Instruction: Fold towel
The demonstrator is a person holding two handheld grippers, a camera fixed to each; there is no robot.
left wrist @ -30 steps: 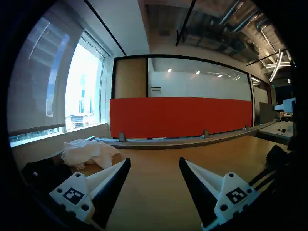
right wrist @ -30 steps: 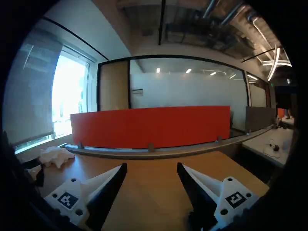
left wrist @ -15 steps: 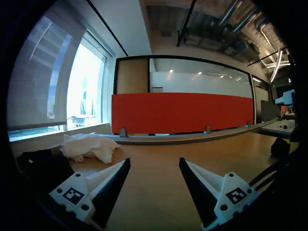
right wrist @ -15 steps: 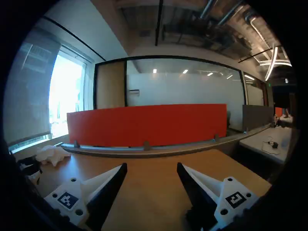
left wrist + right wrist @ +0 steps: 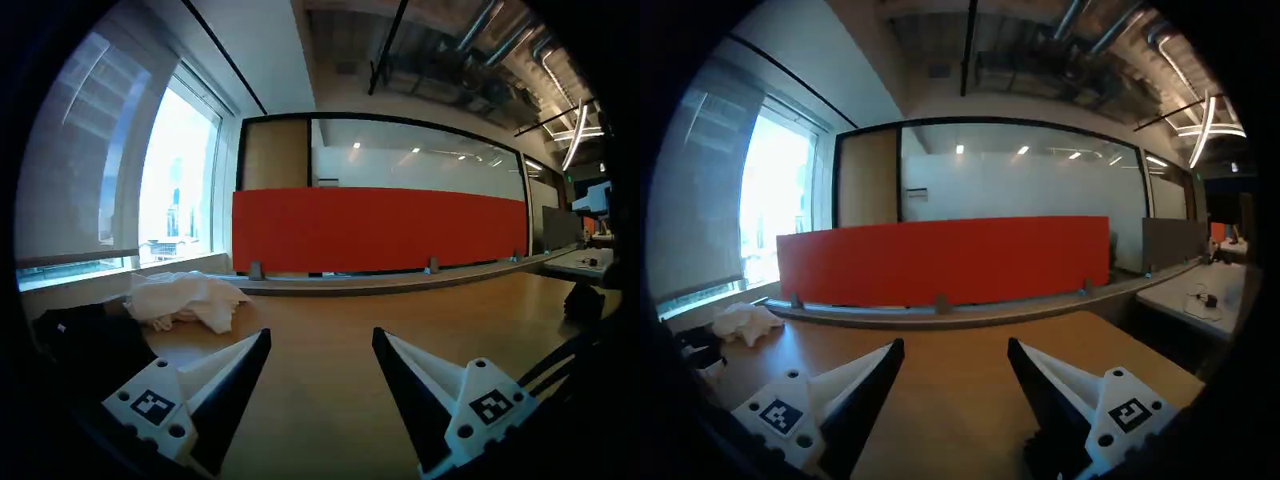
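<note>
Plainly, the crumpled white towel point(image 5: 186, 298) is lying ahead and to the left, nearer the left gripper point(image 5: 320, 332).
The 2 grippers are hovering released over the wooden tabletop point(image 5: 448, 308), grasping nothing; from the right gripper point(image 5: 955, 342) the heap is sitting farther off, far left, showing no clear long axis.

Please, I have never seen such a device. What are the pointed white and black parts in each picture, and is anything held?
A person holds a two-finger gripper in each hand; a camera rides on each and looks forward. One picture comes from the left gripper, the other from the right gripper; the pointed parts are their fingers. Both grippers are open and hold nothing. On the wooden table a crumpled white towel lies at the left, by the window, not yet folded. A red screen stands behind the table.
</note>
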